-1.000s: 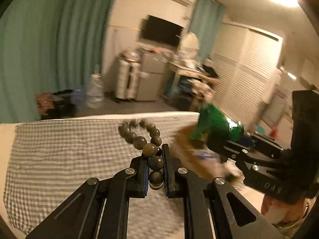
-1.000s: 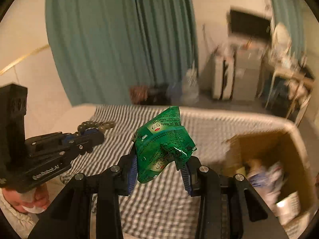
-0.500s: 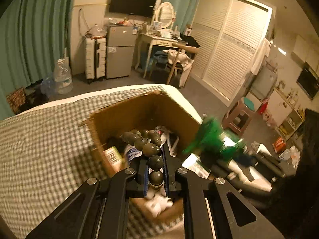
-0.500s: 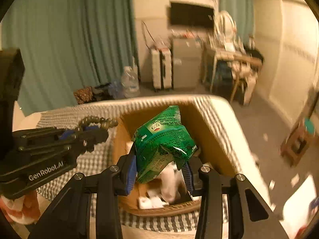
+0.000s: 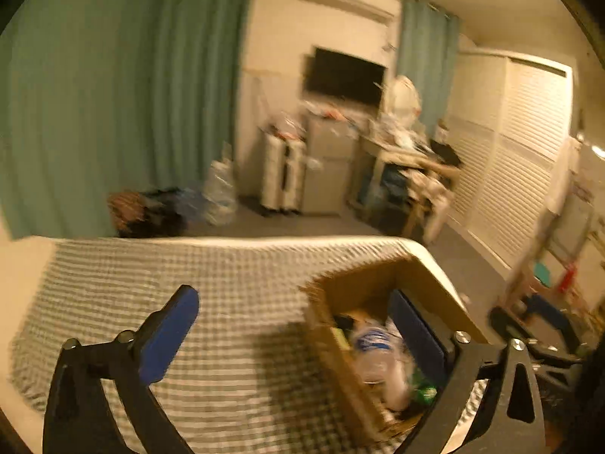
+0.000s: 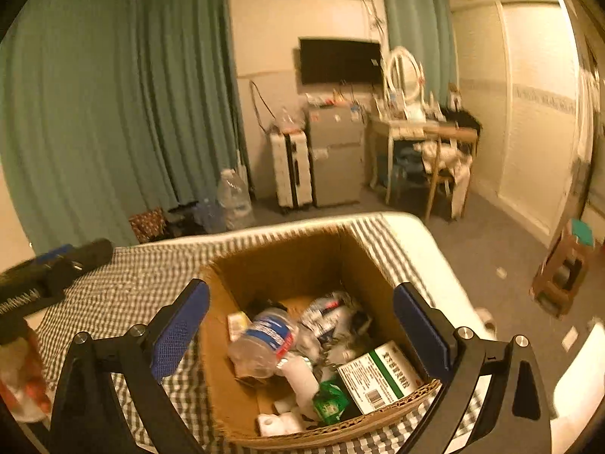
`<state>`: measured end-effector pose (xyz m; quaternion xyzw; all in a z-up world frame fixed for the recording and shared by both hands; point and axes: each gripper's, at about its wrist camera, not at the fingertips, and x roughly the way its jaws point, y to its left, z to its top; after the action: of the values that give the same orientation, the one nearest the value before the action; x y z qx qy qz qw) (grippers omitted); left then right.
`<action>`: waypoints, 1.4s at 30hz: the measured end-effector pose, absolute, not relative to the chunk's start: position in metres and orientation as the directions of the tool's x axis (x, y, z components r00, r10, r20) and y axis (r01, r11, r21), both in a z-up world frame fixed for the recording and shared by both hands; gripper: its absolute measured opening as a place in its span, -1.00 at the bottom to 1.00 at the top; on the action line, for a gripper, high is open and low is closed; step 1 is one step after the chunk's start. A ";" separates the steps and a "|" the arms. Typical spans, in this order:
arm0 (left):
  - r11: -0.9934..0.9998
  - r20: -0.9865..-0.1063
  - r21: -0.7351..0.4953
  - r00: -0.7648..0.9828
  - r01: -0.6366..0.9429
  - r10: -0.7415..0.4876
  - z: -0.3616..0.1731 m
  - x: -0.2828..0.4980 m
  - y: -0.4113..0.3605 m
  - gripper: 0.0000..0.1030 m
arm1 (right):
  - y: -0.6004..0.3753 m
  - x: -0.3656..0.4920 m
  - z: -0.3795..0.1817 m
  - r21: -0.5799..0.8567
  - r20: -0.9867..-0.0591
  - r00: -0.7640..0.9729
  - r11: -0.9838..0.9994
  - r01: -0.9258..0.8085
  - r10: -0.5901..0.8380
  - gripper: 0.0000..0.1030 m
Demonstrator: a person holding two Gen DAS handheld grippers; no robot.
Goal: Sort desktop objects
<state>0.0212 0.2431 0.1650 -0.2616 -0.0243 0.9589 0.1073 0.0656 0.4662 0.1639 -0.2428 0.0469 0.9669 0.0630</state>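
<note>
**Both tongs wide over the box, loads dropped**

The right tongs (image 6: 300, 325) stand wide with nothing between the blue pads (image 6: 180, 331), hanging over the open cardboard box (image 6: 287, 261); their jaws have just been opening. The green snack packet (image 6: 331, 403) lies inside the box near its 6 o'clock edge, beside a white carton with a green stripe (image 6: 378, 376) and a clear plastic bottle (image 6: 264, 340). The left tongs (image 5: 295, 325) are also spread wide and empty, their jaws having just opened too; in the blurred left wrist view the box sits at 4 o'clock, partly behind the right-hand finger. A chain-like shape beside the bottle could be the bead bracelet, but I cannot tell.

The box rests on a checked cloth (image 5: 151, 276) over what looks like a bed or a counter, close to its 3 o'clock edge.

Risks, as I judge them: with both tools crowded around the box, a wide finger could catch the cardboard rim on the way out and drag or tip the box toward that near edge. The two tools could also knock together. If more items remain, the fast swing that blurs the left view could spoil the next grasp.
</note>
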 end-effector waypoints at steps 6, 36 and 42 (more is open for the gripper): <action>-0.994 -0.485 -0.113 -0.873 0.006 0.050 0.183 0.071 0.180 1.00 | 0.411 0.117 0.220 -0.029 -0.407 -0.913 -0.999 -0.030 0.040 0.99; -0.996 -0.591 0.049 -0.802 0.076 -0.091 0.043 0.084 0.166 1.00 | 0.358 0.083 0.057 -0.015 -0.585 -0.810 -0.999 -0.038 0.040 0.99; -0.996 -0.606 0.045 -0.790 0.081 -0.092 0.044 0.084 0.164 1.00 | 0.351 0.084 0.058 -0.044 -0.577 -0.816 -0.999 -0.011 0.035 0.99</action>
<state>0.0839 0.1643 0.0441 -0.3206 0.0083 0.9461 -0.0457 0.0845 0.3509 0.0576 -0.3030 -0.0193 0.9527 0.0120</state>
